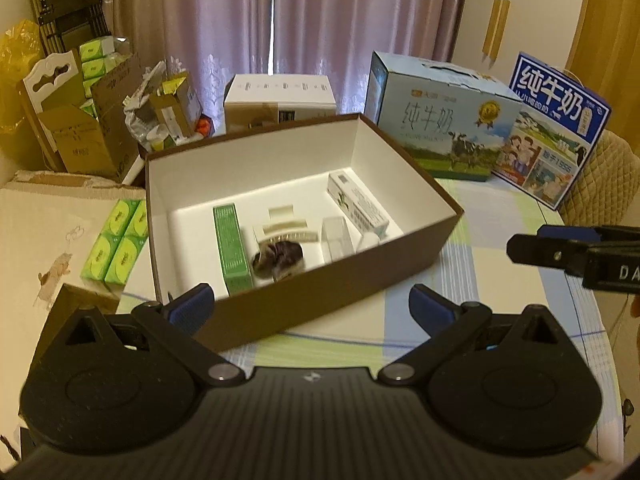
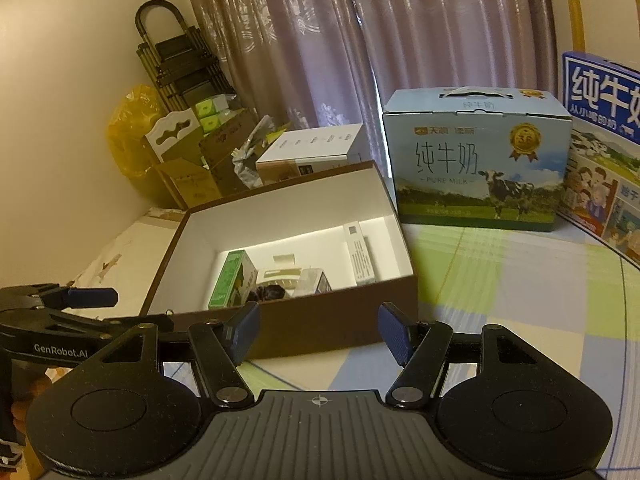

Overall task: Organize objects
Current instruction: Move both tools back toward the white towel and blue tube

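A brown box with a white inside stands on the table. In it lie a green carton, a white carton, a clear small container, a comb-like clip and a dark hair tie. My left gripper is open and empty, just in front of the box's near wall. My right gripper is open and empty, also before the near wall; it shows in the left wrist view at the right.
Green tissue packs lie left of the box. Two milk cartons stand at the back right. A white box and open cardboard boxes stand behind. The checked tablecloth spreads to the right.
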The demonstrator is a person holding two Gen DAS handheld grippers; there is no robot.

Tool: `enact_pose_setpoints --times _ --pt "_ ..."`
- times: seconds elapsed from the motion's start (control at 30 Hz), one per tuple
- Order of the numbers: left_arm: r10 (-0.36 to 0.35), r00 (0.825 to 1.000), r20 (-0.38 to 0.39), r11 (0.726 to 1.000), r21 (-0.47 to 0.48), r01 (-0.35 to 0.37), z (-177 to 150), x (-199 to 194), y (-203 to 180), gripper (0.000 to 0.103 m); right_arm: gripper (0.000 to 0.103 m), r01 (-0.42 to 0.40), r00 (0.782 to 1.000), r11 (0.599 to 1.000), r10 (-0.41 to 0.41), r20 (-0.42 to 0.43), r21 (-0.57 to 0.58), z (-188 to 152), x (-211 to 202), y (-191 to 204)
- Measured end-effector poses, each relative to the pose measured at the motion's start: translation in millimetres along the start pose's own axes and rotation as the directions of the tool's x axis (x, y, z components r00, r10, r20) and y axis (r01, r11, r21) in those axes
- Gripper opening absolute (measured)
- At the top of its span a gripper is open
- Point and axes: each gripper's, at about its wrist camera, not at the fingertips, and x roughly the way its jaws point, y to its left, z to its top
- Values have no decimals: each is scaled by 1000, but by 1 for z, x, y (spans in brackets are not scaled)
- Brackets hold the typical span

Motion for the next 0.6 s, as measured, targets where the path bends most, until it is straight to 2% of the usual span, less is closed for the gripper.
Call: enact_pose_setpoints --times 0.3,0.6 --pt "-12 999 -41 1000 11 13 -25 -11 -11 102 63 12 1000 1000 -12 -6 2 -19 -24 1" --pt "-67 992 -102 997 17 69 -53 -10 -25 102 63 39 997 999 -37 -63 34 -57 -39 -5"
